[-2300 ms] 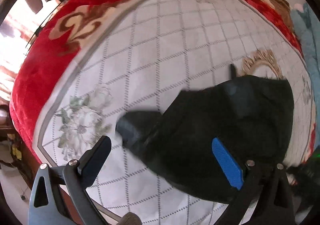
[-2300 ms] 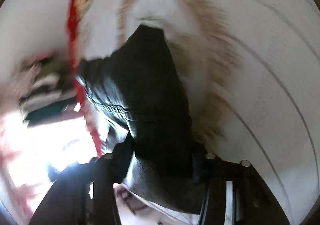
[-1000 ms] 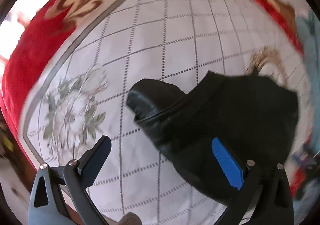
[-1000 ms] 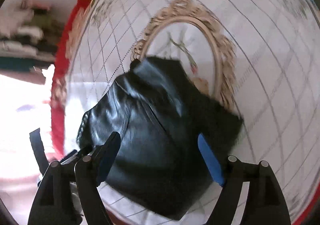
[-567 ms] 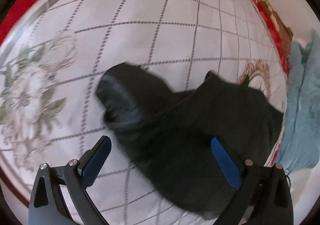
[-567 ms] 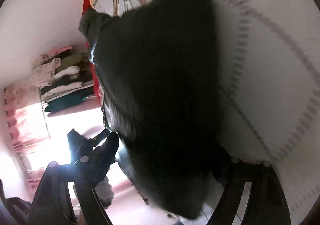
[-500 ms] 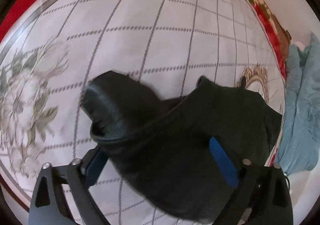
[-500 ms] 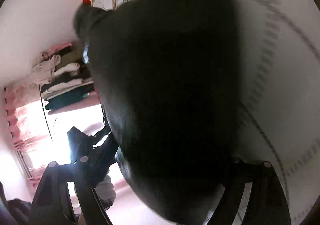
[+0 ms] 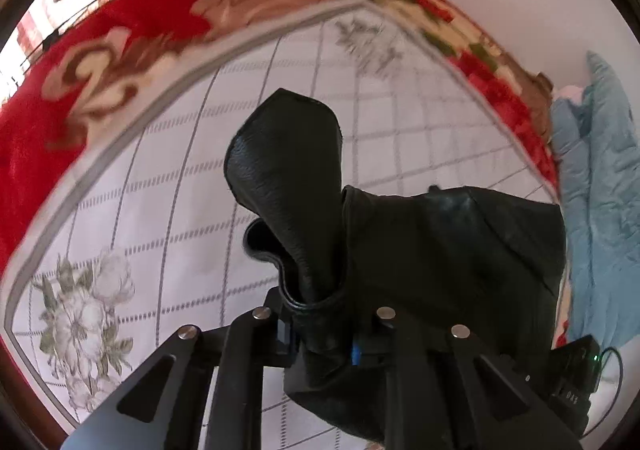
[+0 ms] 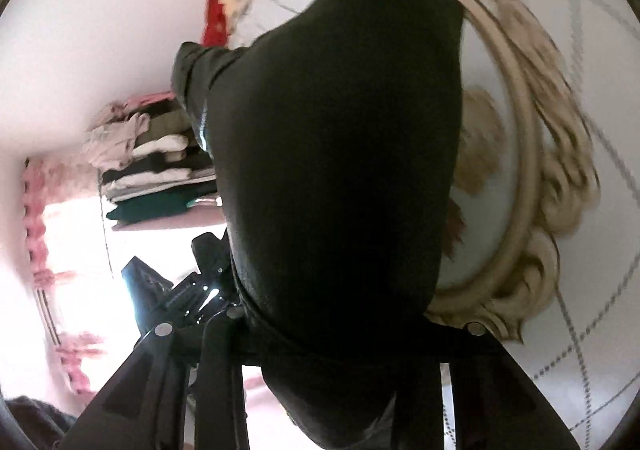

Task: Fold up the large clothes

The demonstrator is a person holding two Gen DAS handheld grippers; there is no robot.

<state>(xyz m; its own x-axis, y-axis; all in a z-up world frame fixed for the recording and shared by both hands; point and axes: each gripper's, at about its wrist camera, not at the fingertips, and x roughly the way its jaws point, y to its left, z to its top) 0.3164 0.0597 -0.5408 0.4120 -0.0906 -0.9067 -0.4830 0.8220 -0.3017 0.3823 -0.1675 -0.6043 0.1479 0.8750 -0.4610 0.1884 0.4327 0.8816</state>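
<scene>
A white grid-quilted bedspread [image 9: 192, 178] is seen beyond the closing left gripper [image 9: 320, 342], grained black leather jacket [image 9: 420, 250] pinched; the right gripper [image 10: 352, 334] is closing around it too.

Left gripper [image 9: 322, 342]: two black finger arms with triangular cutouts, silver round-head screws at the linkage pivots, blue pads on the inner faces. Right gripper [image 10: 340, 334]: same black linkage arms, silver screws; pads hidden. A black box [image 9: 572, 374] with a green light and thin black cable sits alongside.
</scene>
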